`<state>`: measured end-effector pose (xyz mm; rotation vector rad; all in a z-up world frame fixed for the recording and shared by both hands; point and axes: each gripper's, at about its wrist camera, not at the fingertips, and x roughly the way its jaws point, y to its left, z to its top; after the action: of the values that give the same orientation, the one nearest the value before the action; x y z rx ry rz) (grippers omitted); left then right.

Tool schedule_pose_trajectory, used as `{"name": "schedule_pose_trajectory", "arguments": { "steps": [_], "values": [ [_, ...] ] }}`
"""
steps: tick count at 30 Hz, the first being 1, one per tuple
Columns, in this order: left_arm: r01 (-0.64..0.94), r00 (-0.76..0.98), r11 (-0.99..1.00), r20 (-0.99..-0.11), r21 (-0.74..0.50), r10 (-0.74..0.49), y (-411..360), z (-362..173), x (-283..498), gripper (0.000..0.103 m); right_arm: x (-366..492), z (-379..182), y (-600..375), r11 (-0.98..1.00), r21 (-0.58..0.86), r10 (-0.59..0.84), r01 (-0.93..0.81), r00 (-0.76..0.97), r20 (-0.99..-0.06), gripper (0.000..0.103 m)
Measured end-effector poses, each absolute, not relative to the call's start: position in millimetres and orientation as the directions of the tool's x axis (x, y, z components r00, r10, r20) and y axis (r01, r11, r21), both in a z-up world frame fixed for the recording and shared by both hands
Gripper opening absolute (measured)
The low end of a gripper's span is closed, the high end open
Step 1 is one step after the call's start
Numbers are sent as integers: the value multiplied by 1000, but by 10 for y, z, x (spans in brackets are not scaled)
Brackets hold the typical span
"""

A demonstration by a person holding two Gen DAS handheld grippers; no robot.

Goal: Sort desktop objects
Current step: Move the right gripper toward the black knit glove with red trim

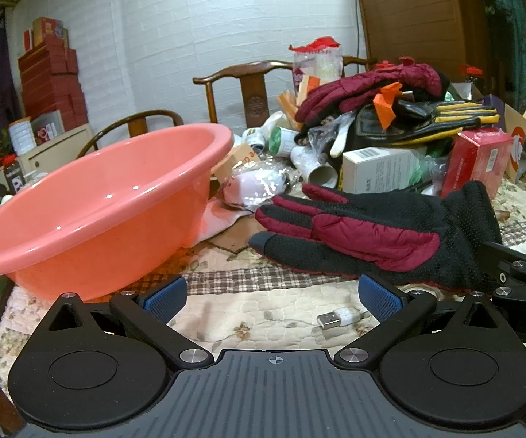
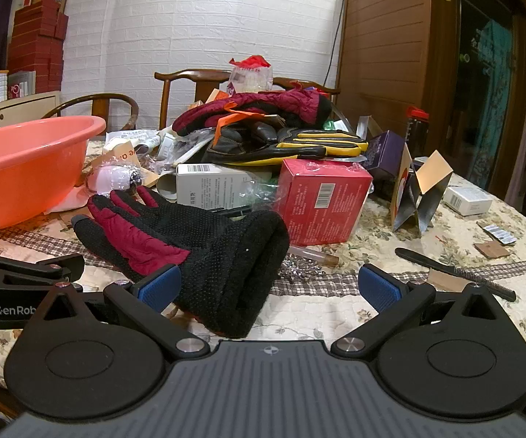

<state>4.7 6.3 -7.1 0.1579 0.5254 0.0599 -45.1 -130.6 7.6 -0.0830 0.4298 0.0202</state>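
Left wrist: knobbly padded glove (image 1: 383,233), glossy round basin (image 1: 91,204).

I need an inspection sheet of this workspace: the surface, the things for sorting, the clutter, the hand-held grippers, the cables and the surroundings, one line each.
Surface: table under a quilted floral and plaid cloth.
Job's things: pink basin, nothing seen in the visible part of its inside; black-and-maroon glove lying flat beside it.
Clutter: heap behind with a maroon glove, black-and-yellow glove, red box, white box; black comb apart.
Grippers: left hand-held gripper open, holding nothing; right hand-held gripper open, the near glove's cuff lies between its fingers, ungripped.
Cables: white USB plug on the cloth.
Surroundings: wooden chairs, white brick wall, stacked red boxes, wooden cabinet.
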Motion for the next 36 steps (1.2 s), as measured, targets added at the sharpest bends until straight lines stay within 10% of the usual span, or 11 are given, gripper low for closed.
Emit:
{"name": "schedule_pose_trajectory", "arguments": {
  "steps": [36],
  "values": [
    [102,873,982,-487,161,-10,265,-103,272,103,-284,-11,-1538,987,122,148,-105,893,-425,103]
  ]
}}
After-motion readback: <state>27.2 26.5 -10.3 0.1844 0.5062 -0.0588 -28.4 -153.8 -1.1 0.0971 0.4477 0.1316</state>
